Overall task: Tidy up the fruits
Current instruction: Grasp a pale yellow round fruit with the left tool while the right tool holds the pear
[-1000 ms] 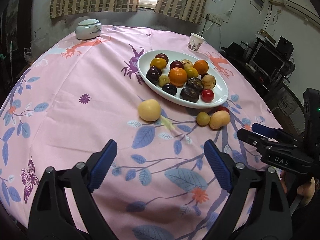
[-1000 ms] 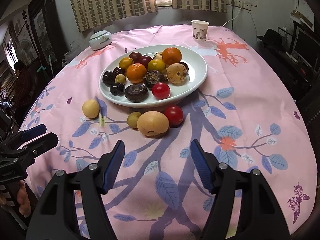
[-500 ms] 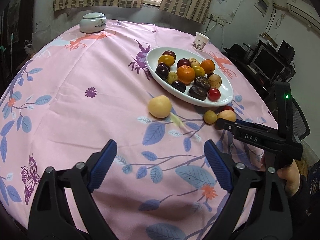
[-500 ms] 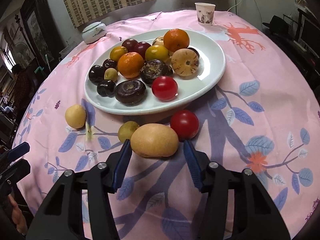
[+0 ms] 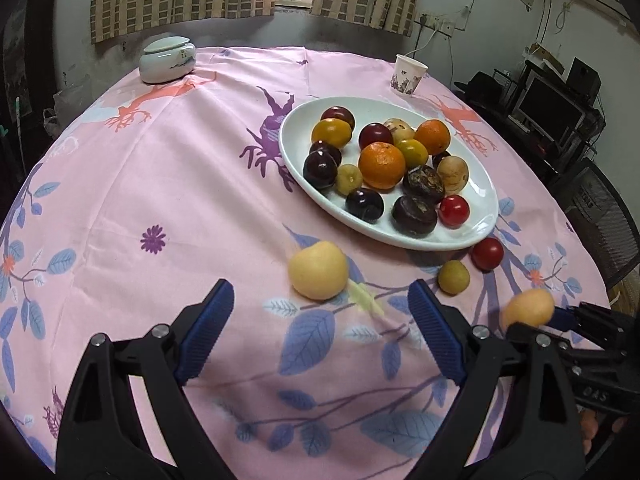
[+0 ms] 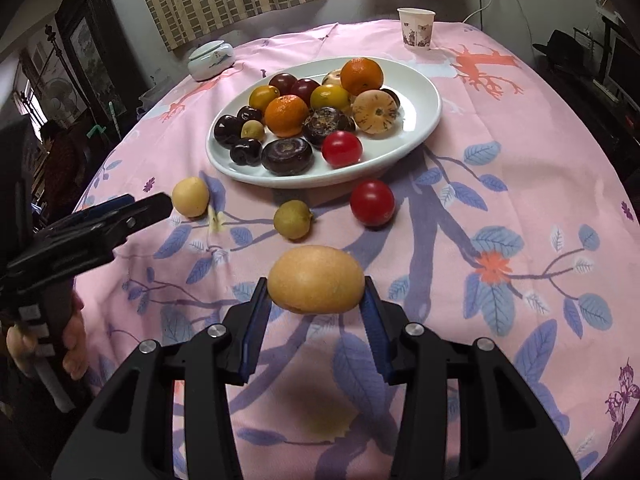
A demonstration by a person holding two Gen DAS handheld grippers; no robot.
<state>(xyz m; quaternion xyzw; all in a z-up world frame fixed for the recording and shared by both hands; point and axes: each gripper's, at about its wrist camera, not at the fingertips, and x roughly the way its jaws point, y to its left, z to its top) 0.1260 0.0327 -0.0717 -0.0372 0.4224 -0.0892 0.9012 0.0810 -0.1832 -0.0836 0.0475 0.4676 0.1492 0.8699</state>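
Note:
My right gripper [image 6: 316,312] is shut on a tan oval fruit [image 6: 316,279] and holds it above the pink cloth; the fruit also shows in the left wrist view [image 5: 528,309]. My left gripper [image 5: 322,328] is open and empty, just short of a pale yellow round fruit [image 5: 318,264], which also shows in the right wrist view [image 6: 190,197]. A small green fruit [image 6: 292,219] and a red tomato [image 6: 372,202] lie on the cloth in front of the white oval plate [image 6: 424,120], which is full of several fruits.
A paper cup [image 6: 416,28] stands at the far right of the table and a white lidded jar [image 6: 211,60] at the far left. The table edge falls off to the right, with a chair [image 5: 608,216] and electronics beyond.
My right gripper moved in around the tan oval fruit, shut on it and lifted it back off the cloth. My left gripper moved closer to the pale yellow fruit.

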